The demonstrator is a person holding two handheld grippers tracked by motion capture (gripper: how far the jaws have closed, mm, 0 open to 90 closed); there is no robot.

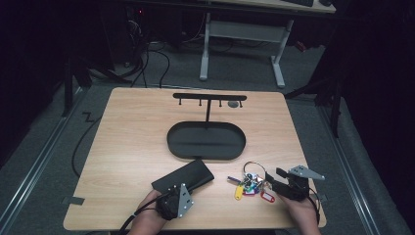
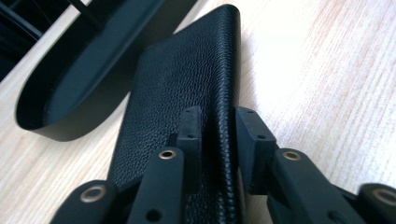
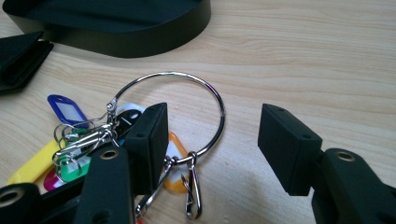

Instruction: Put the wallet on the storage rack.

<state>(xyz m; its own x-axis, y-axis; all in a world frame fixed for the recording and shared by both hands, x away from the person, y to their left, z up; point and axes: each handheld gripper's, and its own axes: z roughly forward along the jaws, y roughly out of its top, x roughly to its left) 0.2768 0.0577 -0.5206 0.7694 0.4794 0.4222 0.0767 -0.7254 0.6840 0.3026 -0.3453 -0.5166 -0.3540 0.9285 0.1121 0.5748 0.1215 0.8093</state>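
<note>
Left gripper: your left gripper (image 2: 215, 135) is clenched on the near end of the black leather wallet (image 2: 187, 88); its jaws stand on either side of the wallet's folded edge and press on it.
Left gripper seen from above: it (image 1: 182, 193) sits near the front edge of the surface (image 1: 127, 137), a little left of the middle, with your hand (image 1: 149, 218) behind it.
Wallet: it (image 1: 183, 178) lies flat on the surface, angled from your left gripper toward the black tray, its far end just short of the tray's front rim.
Right gripper: your right gripper (image 3: 212, 140) is released, jaws well apart and nothing pressed between them.
Right gripper place: it (image 1: 279, 177) hangs over the front right part of the surface, pointing left at the keys.
Key ring: the big steel ring (image 3: 187, 93) lies flat; the left jaw stands over its near left side and the right jaw stands outside the ring, to its right.
Tags: blue (image 3: 65, 106), yellow (image 3: 32, 165), green, pink and orange key tags fan out from the ring toward the front edge, with small clips among them.
Key bunch from above: it (image 1: 250, 183) lies between the two grippers, near the front edge.
Tray: the oval black tray (image 1: 205, 142) sits in the middle of the surface; a black hook rack (image 1: 209, 98) rises from it.
</note>
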